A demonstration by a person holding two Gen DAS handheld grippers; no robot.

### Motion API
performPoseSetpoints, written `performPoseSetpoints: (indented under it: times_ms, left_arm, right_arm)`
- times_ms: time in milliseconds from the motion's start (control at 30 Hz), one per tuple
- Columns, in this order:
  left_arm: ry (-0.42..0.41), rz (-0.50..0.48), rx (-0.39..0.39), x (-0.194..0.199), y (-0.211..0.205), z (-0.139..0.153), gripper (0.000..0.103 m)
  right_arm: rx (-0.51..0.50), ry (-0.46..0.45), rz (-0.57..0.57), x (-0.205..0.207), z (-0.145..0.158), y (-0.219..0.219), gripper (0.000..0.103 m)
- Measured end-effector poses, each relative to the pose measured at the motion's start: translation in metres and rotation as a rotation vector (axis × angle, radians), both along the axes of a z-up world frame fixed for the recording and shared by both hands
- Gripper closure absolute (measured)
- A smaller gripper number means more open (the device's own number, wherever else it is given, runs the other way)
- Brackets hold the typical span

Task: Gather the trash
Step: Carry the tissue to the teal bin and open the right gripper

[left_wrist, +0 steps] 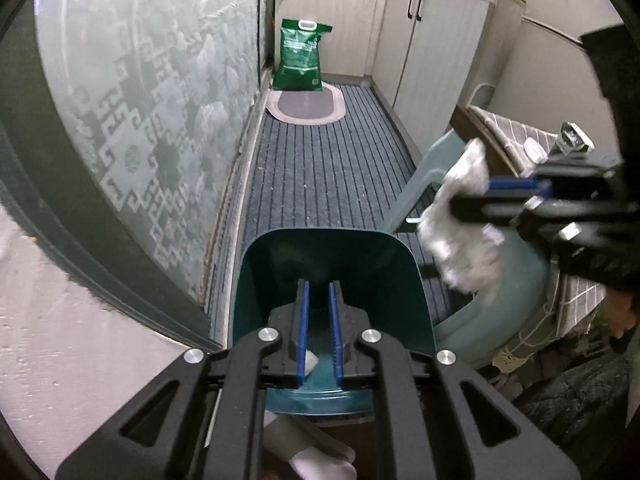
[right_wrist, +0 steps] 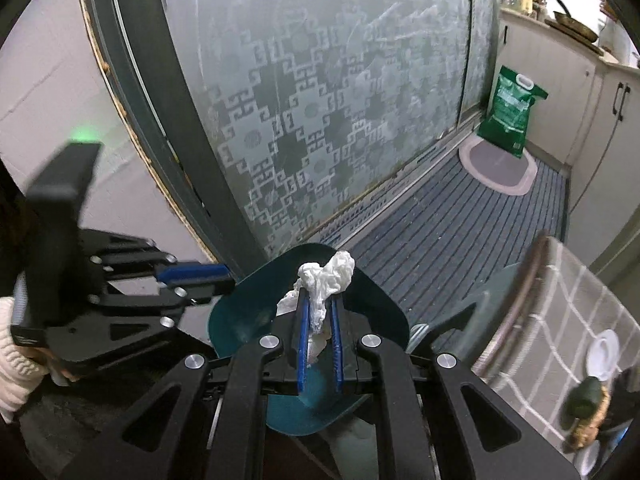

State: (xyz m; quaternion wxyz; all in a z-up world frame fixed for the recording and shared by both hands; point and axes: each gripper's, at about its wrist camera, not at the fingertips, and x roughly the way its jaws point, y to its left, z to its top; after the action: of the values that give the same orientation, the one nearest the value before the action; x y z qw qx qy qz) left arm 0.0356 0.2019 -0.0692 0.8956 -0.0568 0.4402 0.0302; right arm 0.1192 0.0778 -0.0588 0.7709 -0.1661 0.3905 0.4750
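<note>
A dark teal trash bin (left_wrist: 280, 280) stands on the floor right under my left gripper (left_wrist: 319, 292), whose fingers sit nearly closed over the bin's near rim; whether they pinch the rim is not clear. A small white scrap lies inside by the left finger. My right gripper (right_wrist: 319, 300) is shut on a crumpled white tissue (right_wrist: 326, 276) and holds it above the bin (right_wrist: 248, 312). In the left wrist view the tissue (left_wrist: 460, 216) and right gripper (left_wrist: 472, 196) hang to the bin's right.
A frosted patterned glass door (left_wrist: 152, 92) runs along the left. A striped grey mat (left_wrist: 320, 168) leads to a green bag (left_wrist: 300, 56) and white cabinets (left_wrist: 436, 36). A pale teal stool (left_wrist: 516, 264) and a checked-cloth table (right_wrist: 560, 300) stand at the right.
</note>
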Motion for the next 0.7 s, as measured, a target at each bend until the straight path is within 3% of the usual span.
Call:
performPoseSetpoints:
  times_ms: [433,700]
  left_arm:
    - [-0.116,0.023,0.035,-0.027,0.012,0.039,0.091]
    - [-0.192,0.007,0.069,-0.042,0.005,0.063,0.093]
  right_arm:
    - [-0.126,0.077,0.022,-0.004,-0.057,0.043,0.093]
    - [-0.205,0.039,0.017,-0.008,-0.078,0.057,0.093]
